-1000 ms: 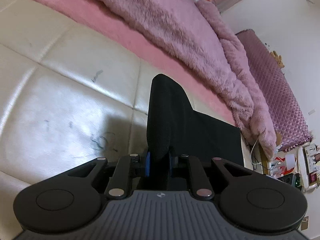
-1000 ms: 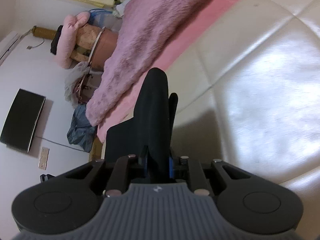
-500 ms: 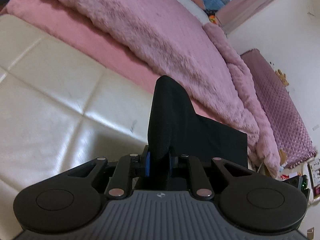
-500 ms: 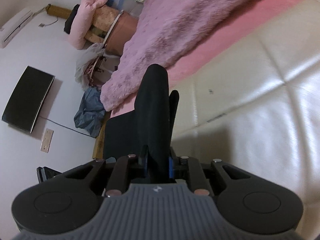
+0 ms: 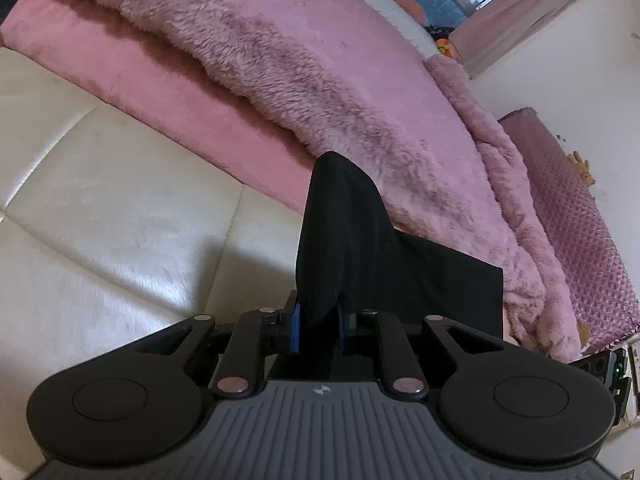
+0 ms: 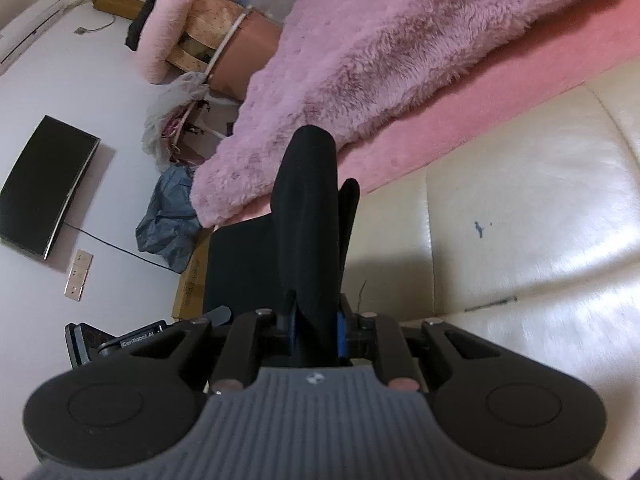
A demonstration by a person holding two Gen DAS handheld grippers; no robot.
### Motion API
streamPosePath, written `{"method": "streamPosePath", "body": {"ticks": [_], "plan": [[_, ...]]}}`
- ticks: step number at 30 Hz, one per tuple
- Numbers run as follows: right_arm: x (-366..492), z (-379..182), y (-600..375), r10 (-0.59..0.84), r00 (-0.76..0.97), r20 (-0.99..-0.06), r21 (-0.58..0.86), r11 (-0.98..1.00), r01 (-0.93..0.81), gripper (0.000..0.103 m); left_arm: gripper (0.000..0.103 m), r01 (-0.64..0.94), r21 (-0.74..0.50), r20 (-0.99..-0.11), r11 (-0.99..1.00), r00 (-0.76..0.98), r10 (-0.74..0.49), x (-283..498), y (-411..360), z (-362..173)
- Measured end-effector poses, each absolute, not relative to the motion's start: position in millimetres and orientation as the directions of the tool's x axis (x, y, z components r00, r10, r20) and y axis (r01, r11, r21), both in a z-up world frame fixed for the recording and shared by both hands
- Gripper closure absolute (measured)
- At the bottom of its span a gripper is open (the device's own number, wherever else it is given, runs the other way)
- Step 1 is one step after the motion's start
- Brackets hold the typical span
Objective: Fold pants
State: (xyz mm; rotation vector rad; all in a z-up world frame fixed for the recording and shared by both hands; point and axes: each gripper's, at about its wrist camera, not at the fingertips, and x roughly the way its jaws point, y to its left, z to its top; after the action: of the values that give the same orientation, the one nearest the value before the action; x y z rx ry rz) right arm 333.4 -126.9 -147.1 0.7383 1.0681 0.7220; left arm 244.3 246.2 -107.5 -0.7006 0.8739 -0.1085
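Observation:
The black pants (image 5: 384,264) hang from both grippers above a cream leather cushion (image 5: 120,232). My left gripper (image 5: 318,322) is shut on a bunched edge of the pants, which rises in a peak between its fingers and spreads flat to the right. My right gripper (image 6: 316,320) is shut on another bunched edge of the pants (image 6: 308,216), with the rest of the cloth spreading to the left. The fingertips of both grippers are hidden by the cloth.
A fluffy pink blanket (image 5: 320,68) on a pink sheet (image 5: 168,96) lies beyond the cushion (image 6: 520,220). A purple quilted cover (image 5: 580,240) is at the right. A wall TV (image 6: 44,184), bags (image 6: 172,216) and a chair (image 6: 208,40) stand at the left.
Both grippers have swung with the pants held: the views tilted up towards the pink blanket, and the cushion takes less of each view. The grips have not changed.

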Motion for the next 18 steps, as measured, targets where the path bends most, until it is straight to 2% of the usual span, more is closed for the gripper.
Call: {"method": "streamPosePath", "body": {"ticks": [18], "plan": [[389.2,-238.8,-129.4,0.760,0.273,-0.590,0.787,0.617,-0.018,0.088,0.084,-0.203,-0.550,-0.747,0.810,0.554,-0.368,295.3,251.4,-181.5]]}}
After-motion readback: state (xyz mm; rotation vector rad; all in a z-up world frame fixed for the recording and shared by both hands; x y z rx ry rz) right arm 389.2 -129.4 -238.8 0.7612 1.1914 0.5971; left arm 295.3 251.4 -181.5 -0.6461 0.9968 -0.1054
